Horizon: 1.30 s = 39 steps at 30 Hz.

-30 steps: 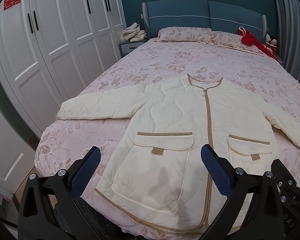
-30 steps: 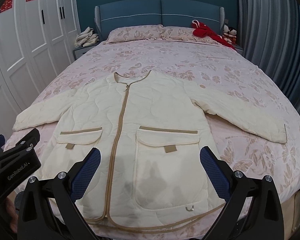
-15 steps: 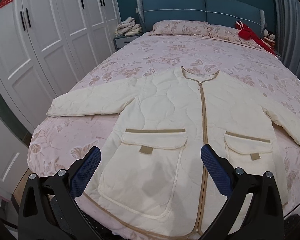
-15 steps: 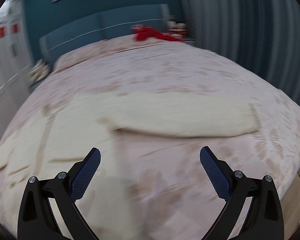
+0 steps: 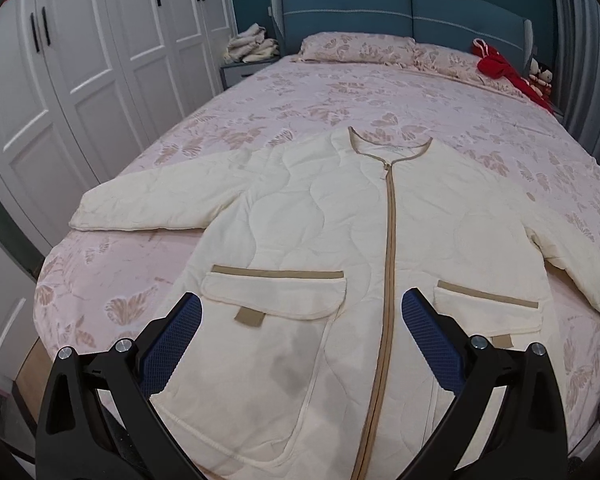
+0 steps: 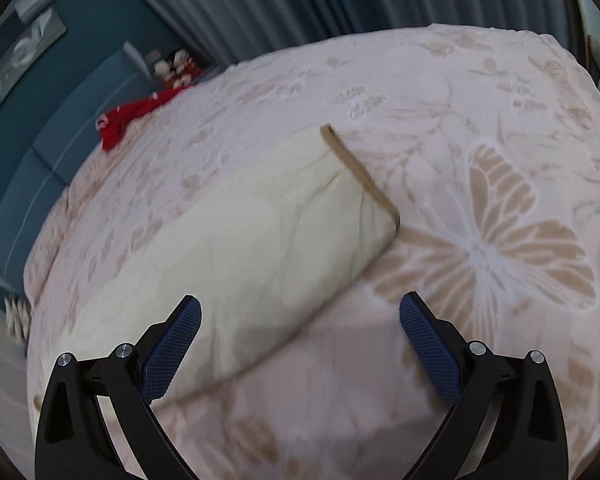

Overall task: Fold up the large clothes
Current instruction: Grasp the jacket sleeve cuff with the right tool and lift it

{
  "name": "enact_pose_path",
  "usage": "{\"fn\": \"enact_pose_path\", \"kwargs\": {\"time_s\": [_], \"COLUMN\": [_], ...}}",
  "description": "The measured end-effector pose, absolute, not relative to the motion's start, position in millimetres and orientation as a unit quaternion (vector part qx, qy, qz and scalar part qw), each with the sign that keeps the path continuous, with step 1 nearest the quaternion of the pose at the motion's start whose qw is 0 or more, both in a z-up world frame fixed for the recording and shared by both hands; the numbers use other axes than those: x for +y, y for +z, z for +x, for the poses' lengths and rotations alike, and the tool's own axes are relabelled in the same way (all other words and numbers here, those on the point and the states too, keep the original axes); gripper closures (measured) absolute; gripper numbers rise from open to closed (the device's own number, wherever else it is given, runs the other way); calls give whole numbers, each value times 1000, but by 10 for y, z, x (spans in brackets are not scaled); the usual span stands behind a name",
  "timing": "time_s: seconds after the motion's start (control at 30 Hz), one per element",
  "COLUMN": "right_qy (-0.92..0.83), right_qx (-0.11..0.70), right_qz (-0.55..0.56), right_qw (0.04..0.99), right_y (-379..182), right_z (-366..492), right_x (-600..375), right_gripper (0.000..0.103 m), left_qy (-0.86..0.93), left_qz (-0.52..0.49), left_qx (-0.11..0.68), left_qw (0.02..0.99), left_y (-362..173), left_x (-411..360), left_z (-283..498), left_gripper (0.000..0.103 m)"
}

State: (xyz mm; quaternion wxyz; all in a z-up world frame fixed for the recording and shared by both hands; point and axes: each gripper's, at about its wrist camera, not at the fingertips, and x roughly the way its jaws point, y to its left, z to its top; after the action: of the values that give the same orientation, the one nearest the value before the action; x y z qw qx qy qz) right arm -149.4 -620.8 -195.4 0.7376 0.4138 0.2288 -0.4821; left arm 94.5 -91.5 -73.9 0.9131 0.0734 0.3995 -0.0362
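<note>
While both grippers hang released, a cream jacket (image 5: 324, 240) lies flat on the bed (image 5: 440, 96).
Left gripper (image 5: 302, 336) view cuts off its right sleeve; right gripper (image 6: 300, 336) view shows only that sleeve's blurred cuff (image 6: 360, 172).

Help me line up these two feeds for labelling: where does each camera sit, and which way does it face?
Left wrist: on the left gripper at the foot of the bed, facing the headboard over the jacket; only its open fingers show.
Right wrist: on the right gripper, low over the sleeve cuff, facing the curtain; only its open fingers show.
Shared: jacket, bed, red cloth.
</note>
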Motion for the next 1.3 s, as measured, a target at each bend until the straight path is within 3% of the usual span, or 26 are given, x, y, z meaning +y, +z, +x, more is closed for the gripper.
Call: {"fn": "enact_pose_path", "kwargs": {"time_s": [0.03,0.07,0.1,0.17,0.2,0.27,0.43,0.6,0.83,1.03,1.13,1.3], "right_qy": [-482,-476,-467,-455,-448,-427,-303,-128,45,89,98,93], "right_qx": [227,224,222,216,213,203,198,227,324,396,415,408], "right_qz": [412,414,419,418,413,381,269,183,126,91,84,93], "right_qw": [739,742,747,756,764,795,892,948,936,910,901,903], "right_y": [-1947,-1943,-1930,-1838,-1766,-1491,-670,-305,-884,-1510,-1673,-1619], "right_z": [-1445,-1404,-1343,-1212,-1129,-882,37,973,1797,2092,2102,1841], "right_x": [-6220,-6247,-6282,-6307,-6296,-6184,-5358,-4046,-2386,-1734,-1503,-1507], "right_gripper": [12,28,36,69,79,89,90,90,91,92,80,48], "left_qy": [-32,-29,-27,-22,-19,-12,4,16,3,-39,-57,-69], "left_qz": [75,77,78,80,81,76,58,28,-9,-61,-103,-167], "left_qx": [400,399,397,394,392,390,388,383,383,407,429,464], "left_qw": [913,913,914,915,916,918,920,923,924,911,896,867], "left_y": [-748,-760,-769,-778,-782,-789,-793,-750,-747,-918,-1074,-1370], "left_x": [-927,-930,-929,-925,-915,-861,-682,-425,-108,-16,5,-6], "left_z": [972,995,1018,1051,1067,1125,1261,1379,1571,1853,2019,2243], "left_gripper": [5,5,5,5,5,5,5,5,5,5,5,5]}}
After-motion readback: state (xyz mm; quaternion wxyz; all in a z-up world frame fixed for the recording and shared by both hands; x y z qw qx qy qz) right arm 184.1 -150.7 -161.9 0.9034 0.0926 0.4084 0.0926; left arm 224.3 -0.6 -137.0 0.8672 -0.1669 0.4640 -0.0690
